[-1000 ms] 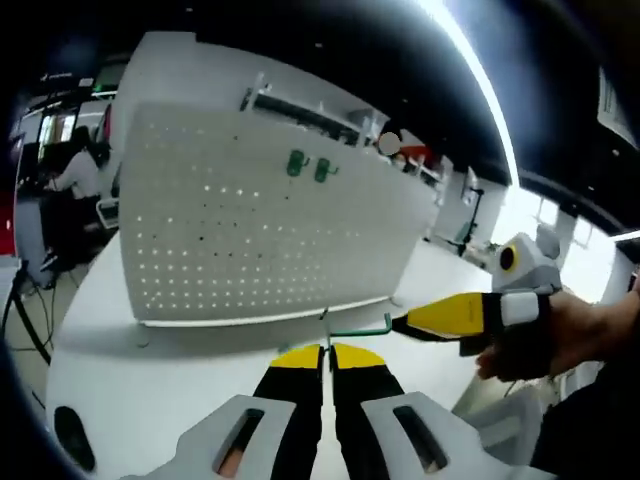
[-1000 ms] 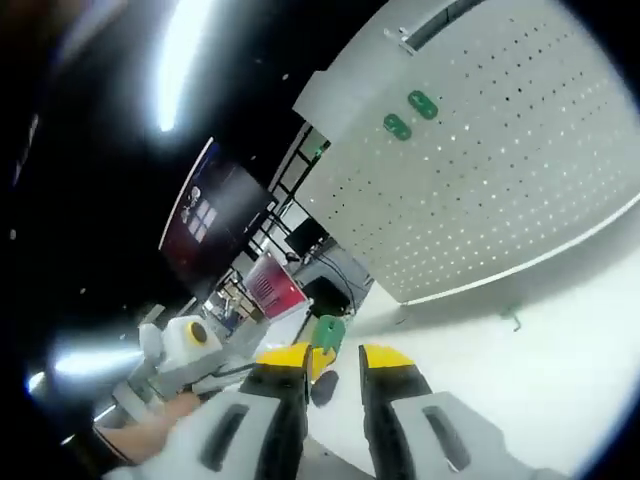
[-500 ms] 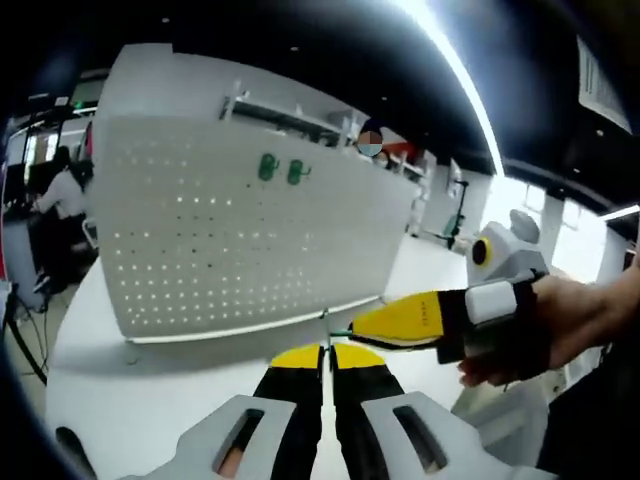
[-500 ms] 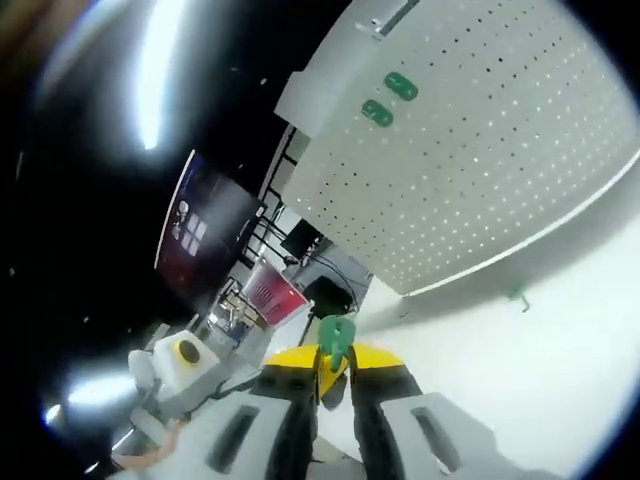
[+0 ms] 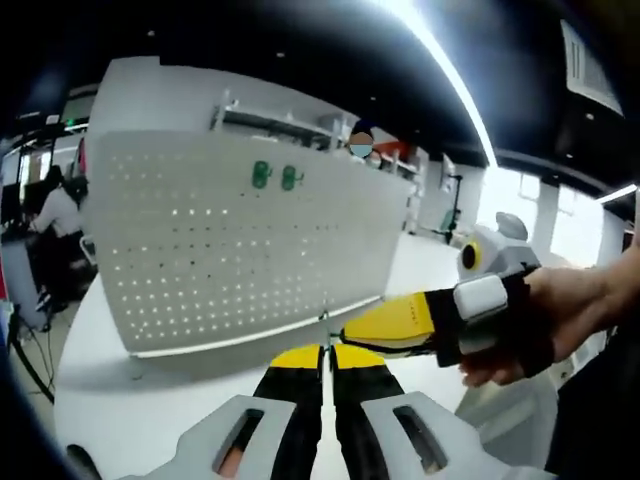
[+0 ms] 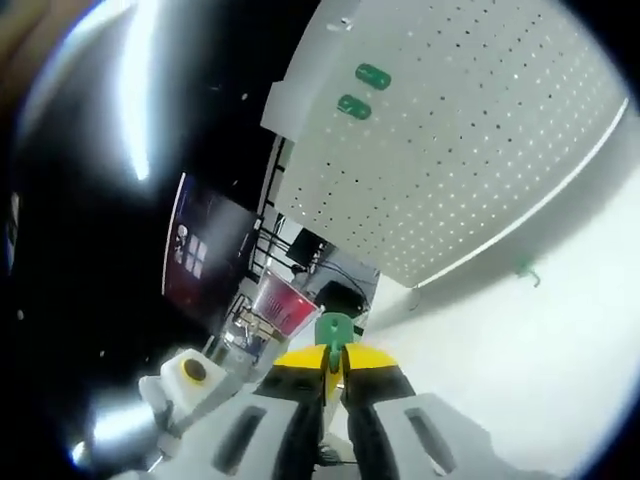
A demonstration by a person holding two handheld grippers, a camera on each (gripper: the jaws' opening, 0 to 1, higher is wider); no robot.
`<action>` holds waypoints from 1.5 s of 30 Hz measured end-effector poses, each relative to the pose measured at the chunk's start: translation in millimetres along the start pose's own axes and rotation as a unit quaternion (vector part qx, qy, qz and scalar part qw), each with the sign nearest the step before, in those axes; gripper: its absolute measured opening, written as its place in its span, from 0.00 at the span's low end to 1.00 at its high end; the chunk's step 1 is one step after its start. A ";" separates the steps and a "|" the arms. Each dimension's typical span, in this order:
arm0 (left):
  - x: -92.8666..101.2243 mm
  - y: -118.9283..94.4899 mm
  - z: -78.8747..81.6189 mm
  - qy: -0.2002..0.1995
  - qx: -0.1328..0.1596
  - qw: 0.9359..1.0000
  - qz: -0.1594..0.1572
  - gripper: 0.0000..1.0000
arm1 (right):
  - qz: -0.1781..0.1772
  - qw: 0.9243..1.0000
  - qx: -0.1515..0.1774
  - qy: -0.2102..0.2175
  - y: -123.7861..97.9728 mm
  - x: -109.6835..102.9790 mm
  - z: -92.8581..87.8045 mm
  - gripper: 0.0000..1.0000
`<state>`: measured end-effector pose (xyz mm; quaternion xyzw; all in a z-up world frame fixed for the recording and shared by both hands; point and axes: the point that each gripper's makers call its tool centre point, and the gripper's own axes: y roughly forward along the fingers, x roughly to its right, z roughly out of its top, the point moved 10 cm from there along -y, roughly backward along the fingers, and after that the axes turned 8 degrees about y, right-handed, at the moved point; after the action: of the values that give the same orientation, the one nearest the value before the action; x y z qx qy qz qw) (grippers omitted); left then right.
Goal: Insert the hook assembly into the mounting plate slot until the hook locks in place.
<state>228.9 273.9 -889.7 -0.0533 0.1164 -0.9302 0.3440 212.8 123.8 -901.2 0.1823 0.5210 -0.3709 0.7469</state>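
Hook assembly (image 6: pixel 334 331), green, sits pinched between the yellow-tipped jaws of the right tool (image 6: pixel 334 352) in the right gripper view; only its flat green head shows above the tips, the rest is hidden. In the left gripper view the left tool (image 5: pixel 323 352) has its jaws pressed together, a thin upright wire rising from the seam, so it looks clenched on that wire, probably the shank of the same hook, though the link is too fine to confirm. The right tool (image 5: pixel 395 322) reaches in from the right of that view, held by a person's hand (image 5: pixel 560 325), its tip meeting the left tool's tips, so both tools seem to share the part just above the counter (image 5: pixel 140 420). The mounting plate (image 5: pixel 230 235), a white perforated board, stands upright at the far side of the counter, well apart from the tools. Two green hooks (image 5: pixel 274 177) already hang near its top edge, side by side; they show again in the right gripper view (image 6: pixel 360 90). Another small green piece (image 6: pixel 527 269) lies on the counter near the foot of the board. Judgement: grasp is done, insertion not started. Left to do: carry the hook across to the board, line its tabs with a slot, push in and seat it until it locks. Board and hooks are in sight from both views.
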 end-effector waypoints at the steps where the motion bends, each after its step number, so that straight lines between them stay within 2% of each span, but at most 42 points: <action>1: 0.4 0.1 0.2 0.004 0.000 1.000 -0.001 0.01 | 0.001 1.000 0.000 0.000 0.2 -0.5 -0.3 0.02; 4: 1.0 -0.2 0.2 0.011 -0.002 1.000 -0.003 0.01 | 0.002 1.000 0.011 0.014 0.6 -1.7 1.4 0.01; 11: -0.7 -1.3 2.3 0.011 0.000 1.000 0.002 0.01 | -0.003 1.000 0.011 0.009 2.5 -5.7 -0.2 0.01; 13: -0.3 -1.6 3.1 0.011 -0.001 1.000 0.004 0.01 | -0.005 1.000 0.013 -0.003 2.9 -8.5 -1.2 0.00; 15: -0.6 -1.3 2.0 0.008 -0.004 1.000 0.003 0.02 | -0.012 0.999 0.008 -0.045 3.1 -8.6 -0.6 0.00; 21: -4.1 -2.4 0.9 -0.019 -0.017 1.000 -0.003 0.03 | -0.014 0.997 -0.004 -0.070 4.5 -10.7 -1.6 0.00; 24: -3.8 -3.1 1.4 -0.022 -0.022 1.000 -0.002 0.06 | -0.009 0.995 -0.008 -0.101 4.7 -16.0 -1.3 0.00; 26: -4.9 -3.2 0.7 -0.030 -0.020 0.999 -0.005 0.13 | -0.007 0.991 -0.003 -0.131 5.2 -19.1 0.9 0.00; 28: -4.5 -3.0 -0.8 -0.064 -0.017 0.998 -0.013 0.26 | -0.010 0.988 -0.010 -0.151 6.2 -20.8 1.0 0.00; 30: -5.8 -3.8 -2.8 -0.061 -0.013 0.998 -0.005 0.37 | -0.011 0.985 -0.012 -0.174 5.8 -23.1 1.1 0.00; 34: -6.1 -5.6 -5.9 -0.066 -0.016 0.998 -0.010 0.50 | -0.008 0.974 -0.023 -0.223 6.6 -27.4 1.4 0.00; 38: -6.7 -6.8 -6.4 -0.070 -0.012 0.997 -0.008 0.70 | -0.010 0.961 -0.027 -0.275 7.8 -30.9 2.1 0.00; 41: -7.2 -7.6 -6.9 -0.072 -0.013 0.997 -0.010 0.78 | -0.013 0.953 -0.033 -0.302 9.1 -30.6 1.9 0.00; 43: -8.2 -8.2 -7.9 -0.071 -0.015 0.997 -0.011 0.84 | -0.013 0.945 -0.038 -0.324 9.7 -31.3 1.1 0.00; 44: -7.6 -8.5 -8.0 -0.072 -0.014 0.997 -0.014 0.87 | -0.016 0.939 -0.041 -0.342 9.6 -31.7 1.2 0.00; 45: -7.4 -8.7 -8.1 -0.074 -0.014 0.997 -0.017 0.89 | -0.015 0.937 -0.041 -0.347 10.2 -32.3 1.0 0.00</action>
<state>227.6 286.6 -895.5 -0.1285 0.1030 -0.9276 0.3354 215.2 141.7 -872.4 0.0034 0.2471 -0.4005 0.8823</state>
